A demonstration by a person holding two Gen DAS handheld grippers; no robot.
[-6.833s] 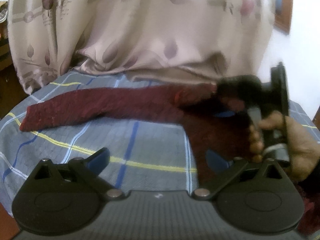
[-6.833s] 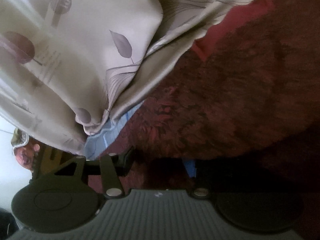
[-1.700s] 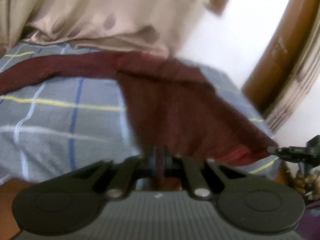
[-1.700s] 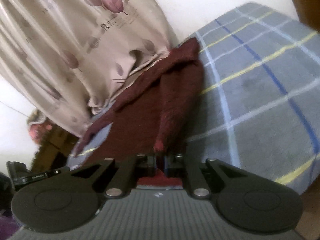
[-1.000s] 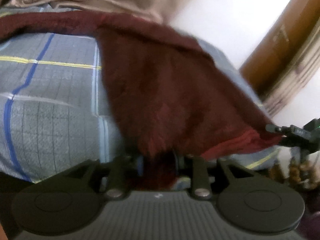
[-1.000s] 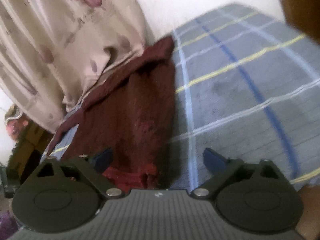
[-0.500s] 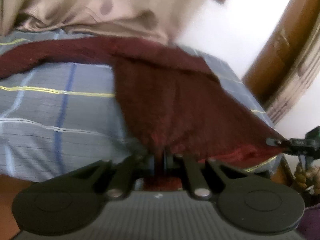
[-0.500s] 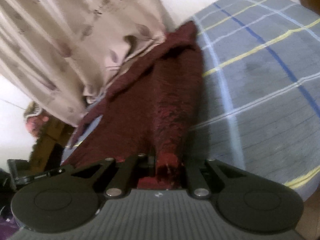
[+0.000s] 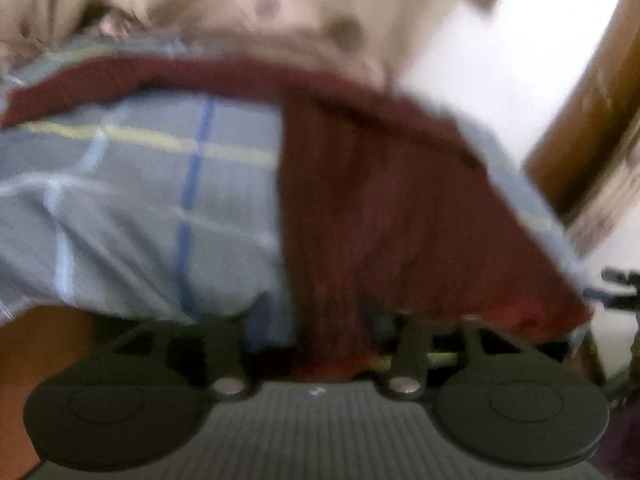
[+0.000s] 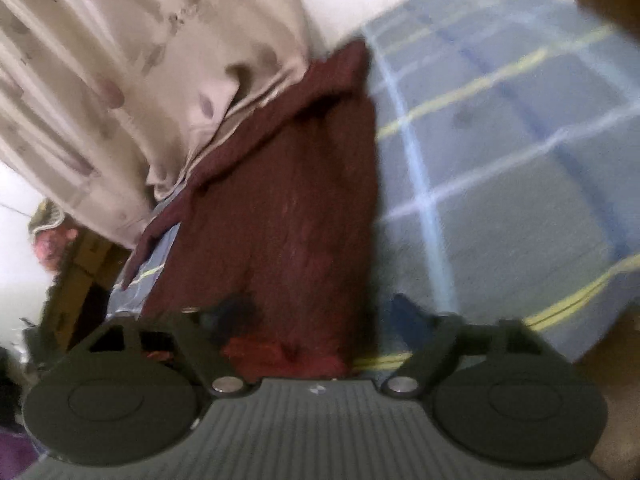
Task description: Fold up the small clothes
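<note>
**One maroon garment, two claws letting go**

Left wrist view: a single maroon knit garment (image 9: 384, 208) lies on one blue plaid bedsheet (image 9: 140, 200), its body filling the centre and lower right of the blurred frame and one long sleeve running along the upper edge toward the upper left. A brighter red hem shows at lower right. The left gripper (image 9: 316, 320), at bottom centre, is opening, its blue-padded fingers spread to either side of the garment's near edge; the blur hides whether the pads touch the cloth. One beige printed curtain (image 9: 240, 4) hangs across the top. Half a second earlier these fingers were pinched together on the hem.

Right wrist view: the same garment (image 10: 288, 208) runs from the upper centre down to the bottom centre, dark and fuzzy, with its red hem bunched at the lower edge. The right gripper (image 10: 316, 312) is also opening, fingers wide, the hem lying loose between them. The sheet (image 10: 500, 152) fills the right half, the curtain (image 10: 120, 60) the upper left. Half a second ago this claw too was clamped on the hem.
</note>
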